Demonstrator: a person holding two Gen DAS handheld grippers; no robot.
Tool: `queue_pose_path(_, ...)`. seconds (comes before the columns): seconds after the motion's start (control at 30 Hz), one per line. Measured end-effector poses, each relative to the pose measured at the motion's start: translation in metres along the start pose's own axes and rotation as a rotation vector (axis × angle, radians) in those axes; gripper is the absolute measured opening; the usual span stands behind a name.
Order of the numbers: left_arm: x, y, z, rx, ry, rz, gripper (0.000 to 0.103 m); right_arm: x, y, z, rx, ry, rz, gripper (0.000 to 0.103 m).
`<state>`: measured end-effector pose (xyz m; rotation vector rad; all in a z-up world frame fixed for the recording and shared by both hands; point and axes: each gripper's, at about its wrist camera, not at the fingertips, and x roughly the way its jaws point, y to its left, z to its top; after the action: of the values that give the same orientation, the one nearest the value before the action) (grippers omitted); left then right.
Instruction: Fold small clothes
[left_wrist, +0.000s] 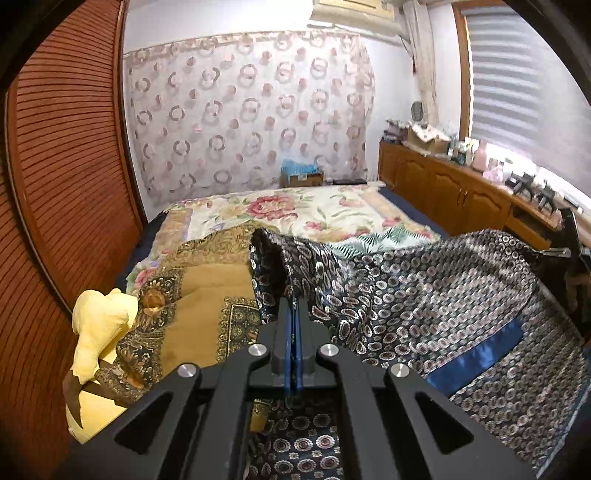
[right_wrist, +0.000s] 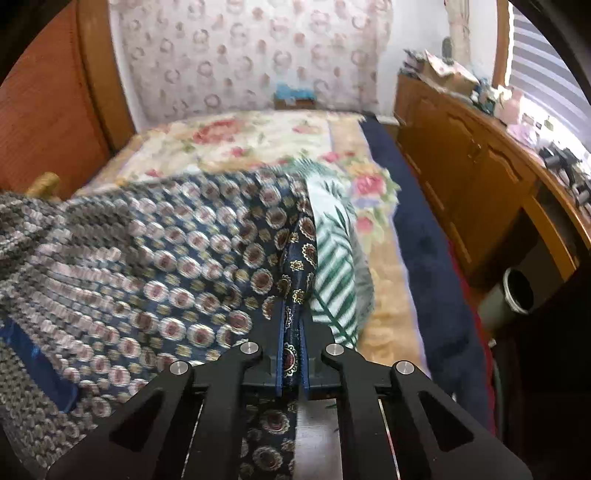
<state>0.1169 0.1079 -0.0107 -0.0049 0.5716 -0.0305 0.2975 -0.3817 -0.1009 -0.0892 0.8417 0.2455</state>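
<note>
A navy patterned garment (left_wrist: 424, 295), printed with oval medallions and trimmed with a glossy blue band (left_wrist: 476, 360), is stretched between two handheld grippers above a bed (left_wrist: 317, 206). The left gripper (left_wrist: 294, 314) is clamped fully shut on a bunched edge of the cloth. The right gripper (right_wrist: 291, 332) is pinched tight on another edge, with a strip of the fabric visible between its blue pads. The cloth sags and drapes between the two holds, so it looks light, thin, soft and probably slippery; corners or hems seem the best places to grip it, since a fold of slack could slide out.

Beneath it lie a white cloth with green leaf stripes (right_wrist: 332, 266), a mustard scarf with dark paisley borders (left_wrist: 207, 295) and a pale yellow cloth (left_wrist: 99, 332), all on a floral bedspread over a dark blue sheet. A louvred wooden door stands at left, a curtain printed with rings at the far wall, and a cluttered wooden cabinet (left_wrist: 443, 184) under a blinded window at right.
</note>
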Motion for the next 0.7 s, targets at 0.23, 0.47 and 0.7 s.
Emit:
queue_pose_path(0.23,-0.029,0.017,-0.018,-0.078,-0.017,-0.065,0.000,-0.061,0.007,0.000,-0.016,-0.131,0.087,0.000)
queue_pose_path(0.47,-0.043,0.028,-0.060,-0.130,0.025,-0.080,0.000,-0.116,0.013,-0.031,-0.035,-0.161,0.143,0.000)
queue_pose_path(0.7,-0.067,0.033,-0.099,-0.174,0.043,-0.063,0.000,-0.146,0.016,-0.085,-0.051,-0.080,0.124,0.000)
